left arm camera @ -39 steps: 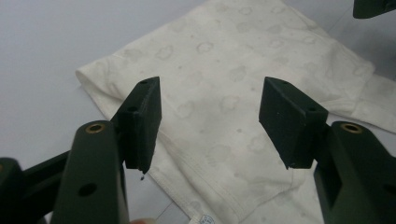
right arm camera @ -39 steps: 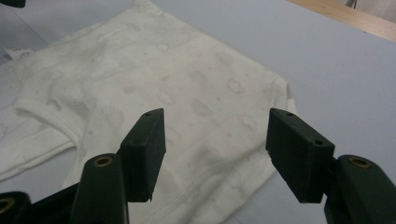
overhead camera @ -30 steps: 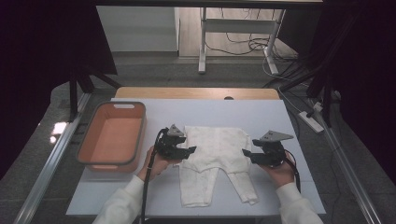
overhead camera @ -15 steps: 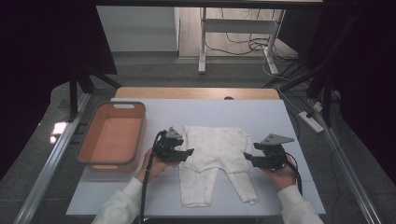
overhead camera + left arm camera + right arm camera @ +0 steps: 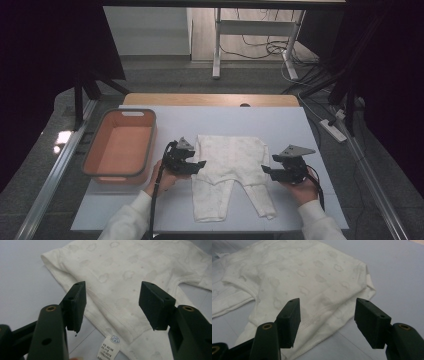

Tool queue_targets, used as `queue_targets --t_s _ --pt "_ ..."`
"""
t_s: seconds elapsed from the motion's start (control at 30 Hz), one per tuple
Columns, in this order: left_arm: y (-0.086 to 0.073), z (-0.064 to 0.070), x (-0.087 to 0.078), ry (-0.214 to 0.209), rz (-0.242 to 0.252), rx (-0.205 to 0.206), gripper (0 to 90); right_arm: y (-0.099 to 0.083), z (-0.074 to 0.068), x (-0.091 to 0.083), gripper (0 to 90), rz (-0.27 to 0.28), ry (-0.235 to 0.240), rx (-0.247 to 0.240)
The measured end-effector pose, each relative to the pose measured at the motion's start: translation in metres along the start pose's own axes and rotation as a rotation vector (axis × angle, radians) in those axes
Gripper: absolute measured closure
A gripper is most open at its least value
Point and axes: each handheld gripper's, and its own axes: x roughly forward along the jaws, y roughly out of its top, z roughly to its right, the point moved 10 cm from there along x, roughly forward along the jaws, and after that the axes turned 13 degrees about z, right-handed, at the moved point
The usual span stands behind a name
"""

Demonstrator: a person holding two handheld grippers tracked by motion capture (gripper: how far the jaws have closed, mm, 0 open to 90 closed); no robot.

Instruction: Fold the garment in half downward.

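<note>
A: What has changed over the last second?

B: Little. The left tool has stayed at the left edge of the white baby romper, and the right tool has edged a touch closer to its right edge. The romper has not moved; it lies flat in the middle of the tabletop, legs toward the person.

A: And the jaws?

B: Both tools are released, jaws wide, each framing a side seam of the romper at the waist without touching it.

A: Meaning?

B: Likely a two-sided pinch is next, perhaps to fold it. The orange basin sits apart at the left.
</note>
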Motion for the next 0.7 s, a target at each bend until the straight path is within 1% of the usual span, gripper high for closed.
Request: queue_targets --t_s 0.13,0.2,0.3,0.43,0.57,0.6,0.63,0.7 --pt "-0.003 0.0 0.001 -0.001 -0.009 0.001 39.4 -0.001 0.0 -0.001 37.9 0.001 -0.003 0.01" --pt "-0.005 0.002 0.001 -0.003 -0.014 0.003 39.4 -0.002 0.001 -0.002 37.9 -0.001 -0.005 0.006" --pt "-0.008 0.004 -0.001 -0.011 -0.023 0.007 39.4 -0.002 -0.001 -0.003 37.9 0.002 0.003 0.014" --pt "-0.012 0.008 -0.003 -0.018 -0.028 0.005 39.4 -0.005 -0.006 -0.005 37.9 0.0 0.014 0.014" --pt "-0.017 0.011 -0.002 -0.027 -0.044 0.015 39.4 -0.008 -0.012 -0.003 37.9 -0.009 0.03 0.007" --pt "-0.017 0.012 -0.002 -0.028 -0.046 0.014 39.4 -0.009 -0.013 -0.003 37.9 -0.013 0.032 0.011" --pt "-0.018 0.013 -0.002 -0.031 -0.052 0.021 39.4 -0.009 -0.014 -0.003 37.9 -0.016 0.035 0.012" --pt "-0.02 0.014 -0.002 -0.032 -0.056 0.02 39.2 -0.01 -0.016 -0.002 37.9 -0.018 0.038 0.01"
